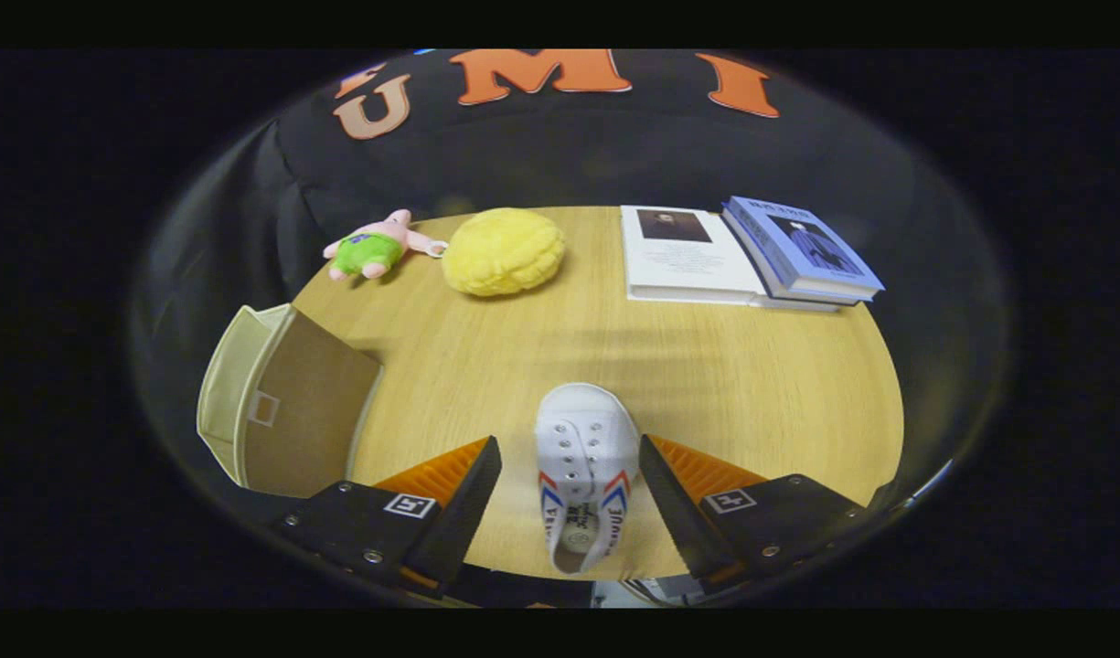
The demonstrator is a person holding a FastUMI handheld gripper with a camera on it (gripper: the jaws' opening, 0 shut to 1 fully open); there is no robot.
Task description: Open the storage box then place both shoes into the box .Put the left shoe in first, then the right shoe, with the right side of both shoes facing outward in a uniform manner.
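Observation:
A white canvas shoe [585, 466] with red and blue side stripes lies on the round wooden table [724, 384], toe pointing away from me. My gripper [570, 457] is open, one finger on each side of the shoe, with a gap to each finger. The beige storage box [281, 407] stands at the table's left edge, left of the fingers, with its brown lid flap facing the table; I cannot tell whether it is open.
A pink plush toy in green [372, 247] and a yellow plush cushion [505, 251] lie at the far side of the table. A white book [688, 256] and a blue book [802, 249] lie far right.

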